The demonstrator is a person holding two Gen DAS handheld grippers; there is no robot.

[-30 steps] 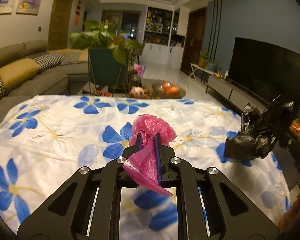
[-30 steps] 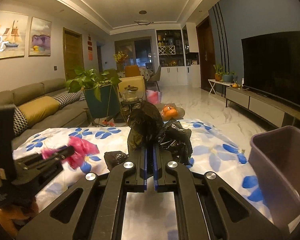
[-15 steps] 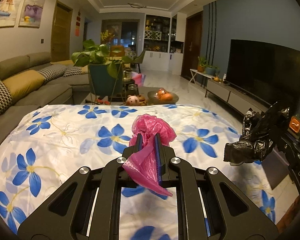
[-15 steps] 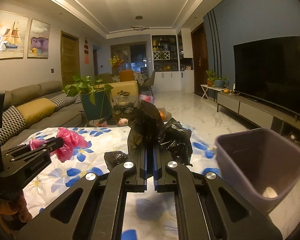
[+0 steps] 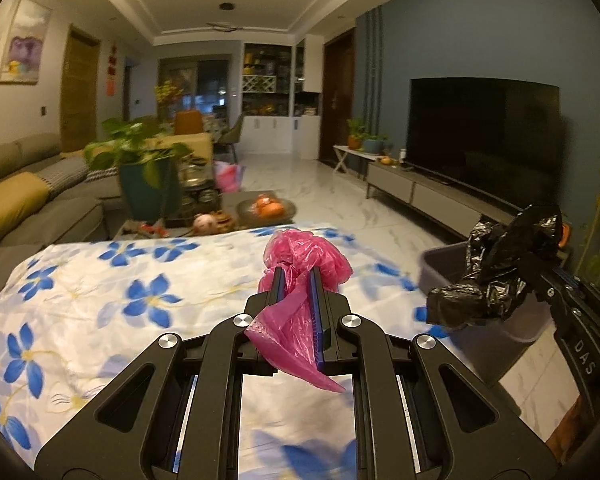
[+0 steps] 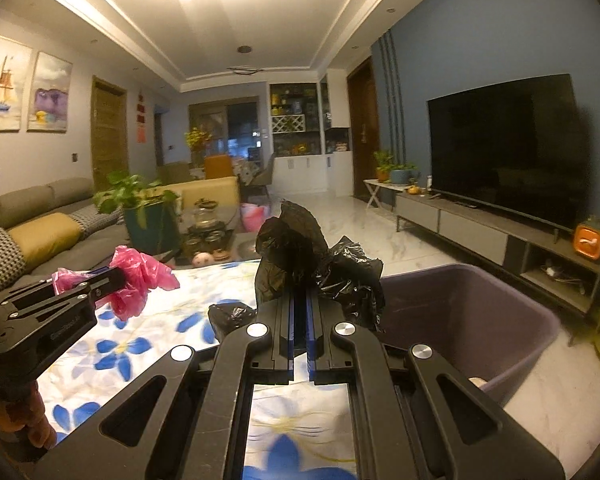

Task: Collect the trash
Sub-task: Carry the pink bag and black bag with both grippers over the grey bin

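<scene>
Clamping a pink bag [image 5: 300, 264] and a black bag [image 6: 320, 264], both grippers near the bin [image 6: 480, 320] at three o'clock; thin plastic could slip and miss.

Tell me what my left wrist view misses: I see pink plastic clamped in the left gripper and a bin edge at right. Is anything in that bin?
Observer: From the right wrist, the purple bin is open-topped, with one small pale item low inside it.
Operator: And the right gripper?
Observer: The right gripper is shut on a crumpled black bag.
Operator: Is that bag over the bin?
Observer: It sits just left of the bin's rim, above the floral cloth.
Operator: Where's my pink bag from there?
Observer: The pink bag is held above the cloth, further left.
</scene>
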